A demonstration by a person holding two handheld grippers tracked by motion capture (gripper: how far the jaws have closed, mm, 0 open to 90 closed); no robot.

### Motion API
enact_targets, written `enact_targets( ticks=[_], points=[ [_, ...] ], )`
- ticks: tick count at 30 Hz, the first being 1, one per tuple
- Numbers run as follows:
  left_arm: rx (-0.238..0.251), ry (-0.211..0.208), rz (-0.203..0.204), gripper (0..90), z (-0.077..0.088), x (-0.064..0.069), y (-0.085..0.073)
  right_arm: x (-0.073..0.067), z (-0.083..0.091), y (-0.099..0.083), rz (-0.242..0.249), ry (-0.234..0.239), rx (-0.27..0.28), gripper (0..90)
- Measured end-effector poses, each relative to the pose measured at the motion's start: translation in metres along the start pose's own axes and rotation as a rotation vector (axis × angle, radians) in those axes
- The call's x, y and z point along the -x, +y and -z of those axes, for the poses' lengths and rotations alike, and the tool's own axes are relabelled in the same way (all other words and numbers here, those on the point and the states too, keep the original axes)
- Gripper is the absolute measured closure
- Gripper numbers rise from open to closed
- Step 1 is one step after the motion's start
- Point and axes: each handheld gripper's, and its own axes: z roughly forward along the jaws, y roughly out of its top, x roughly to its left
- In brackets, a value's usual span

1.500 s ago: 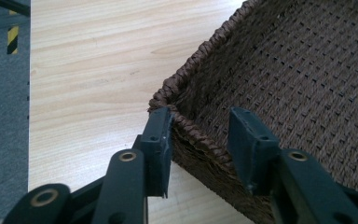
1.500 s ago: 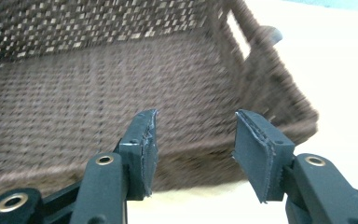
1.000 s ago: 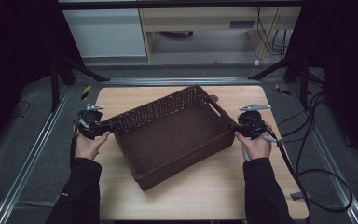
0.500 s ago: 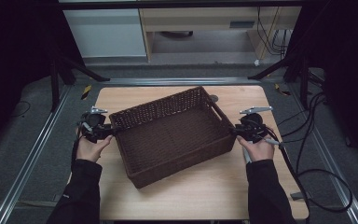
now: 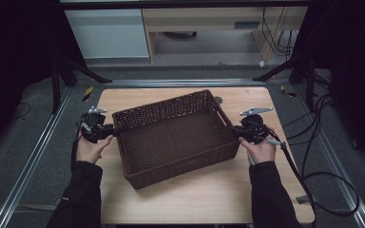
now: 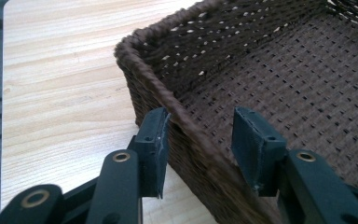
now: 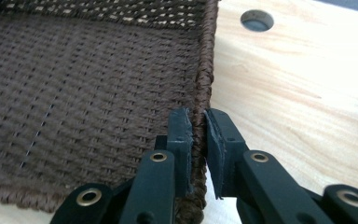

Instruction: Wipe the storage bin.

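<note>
On the pale wooden counter, the left claw is spread astride the left rim of the dark brown rectangular woven wicker basket, its jaws having just been opening. The basket's right rim is pinched by the right claw, just closed.

Pale wooden table on grey carpeted floor, flanked by metal rails; white cabinet and wooden shelf unit beyond, dark surroundings
</note>
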Motion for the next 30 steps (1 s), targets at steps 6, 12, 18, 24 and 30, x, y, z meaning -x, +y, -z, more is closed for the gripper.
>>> enact_targets(
  ticks=[6, 12, 18, 24, 30],
  points=[
    [-0.020, 0.031, -0.037, 55.4, 0.004, 0.010, -0.004, -0.007, 0.011, -0.004, 0.012, 0.054, -0.051, 77.1],
    [-0.052, 0.027, -0.027, 62.0, -0.009, 0.006, -0.004, -0.009, 0.013, 0.000, 0.027, 0.044, -0.007, 68.6],
    [-0.045, 0.027, -0.012, 63.1, -0.015, 0.000, -0.001, -0.010, 0.000, 0.004, 0.042, 0.028, 0.017, 71.5],
    [-0.055, 0.028, -0.020, 60.4, -0.010, 0.003, -0.002, -0.014, 0.001, 0.001, 0.043, 0.034, 0.005, 76.9],
    [-0.093, 0.025, -0.046, 57.4, -0.009, 0.010, -0.010, -0.020, 0.010, -0.004, 0.044, 0.088, -0.033, 74.1]
  ],
)
